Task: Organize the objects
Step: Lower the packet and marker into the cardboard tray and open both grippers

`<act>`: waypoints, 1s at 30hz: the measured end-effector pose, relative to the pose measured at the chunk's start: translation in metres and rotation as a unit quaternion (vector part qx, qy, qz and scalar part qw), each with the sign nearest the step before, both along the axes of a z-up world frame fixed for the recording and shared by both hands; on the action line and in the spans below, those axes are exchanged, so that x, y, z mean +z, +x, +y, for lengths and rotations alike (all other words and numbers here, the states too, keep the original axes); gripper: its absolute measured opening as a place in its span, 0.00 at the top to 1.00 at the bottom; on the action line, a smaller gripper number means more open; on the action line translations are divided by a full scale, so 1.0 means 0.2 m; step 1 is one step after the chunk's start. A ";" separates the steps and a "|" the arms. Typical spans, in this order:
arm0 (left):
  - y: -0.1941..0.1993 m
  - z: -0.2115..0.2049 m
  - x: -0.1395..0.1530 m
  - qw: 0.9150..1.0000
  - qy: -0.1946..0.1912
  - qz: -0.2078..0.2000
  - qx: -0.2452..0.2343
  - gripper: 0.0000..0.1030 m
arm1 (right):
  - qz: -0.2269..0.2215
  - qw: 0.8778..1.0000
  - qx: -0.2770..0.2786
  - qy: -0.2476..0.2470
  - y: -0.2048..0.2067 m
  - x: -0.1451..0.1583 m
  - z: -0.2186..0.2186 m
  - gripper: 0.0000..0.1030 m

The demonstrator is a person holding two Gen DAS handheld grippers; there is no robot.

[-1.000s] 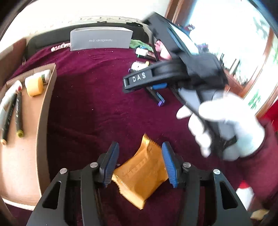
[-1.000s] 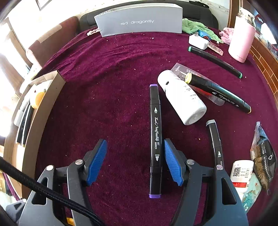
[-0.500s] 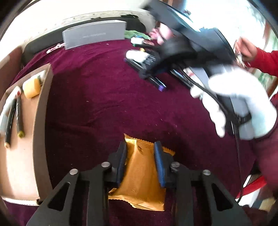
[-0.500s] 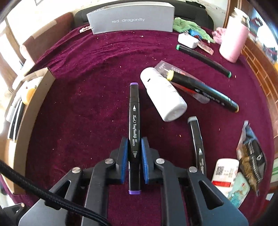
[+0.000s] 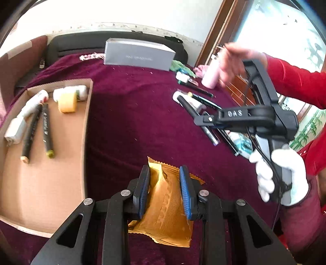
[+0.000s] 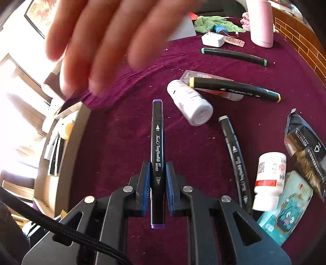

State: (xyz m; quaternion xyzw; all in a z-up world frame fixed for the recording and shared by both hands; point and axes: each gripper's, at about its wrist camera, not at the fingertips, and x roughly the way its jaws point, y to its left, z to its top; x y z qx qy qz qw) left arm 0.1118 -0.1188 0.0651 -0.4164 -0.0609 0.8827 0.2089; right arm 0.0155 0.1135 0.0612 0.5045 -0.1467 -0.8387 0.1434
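The left hand-held gripper (image 5: 164, 189) has just closed; its pads pinch a gold packet (image 5: 166, 208) above the maroon worktop (image 5: 132, 126), just right of the cardboard tray (image 5: 86, 130). The right hand-held gripper (image 6: 156, 188) is clamped tight on a purple-capped marker (image 6: 157, 150), lifted over the worktop. A blurred bare hand (image 6: 106, 40) hovers beyond.

A maroon cloth (image 5: 132, 126) is covering the surface ahead of the gripper. A white wall (image 5: 101, 14) is standing beyond, daylight pouring through a wood-framed window (image 5: 285, 30) to the right.
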 end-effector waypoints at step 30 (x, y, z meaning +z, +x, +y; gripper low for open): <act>-0.20 -0.65 0.16 0.993 0.001 0.032 0.117 0.76 | 0.054 0.995 0.084 0.011 0.08 0.25 -0.65 0.88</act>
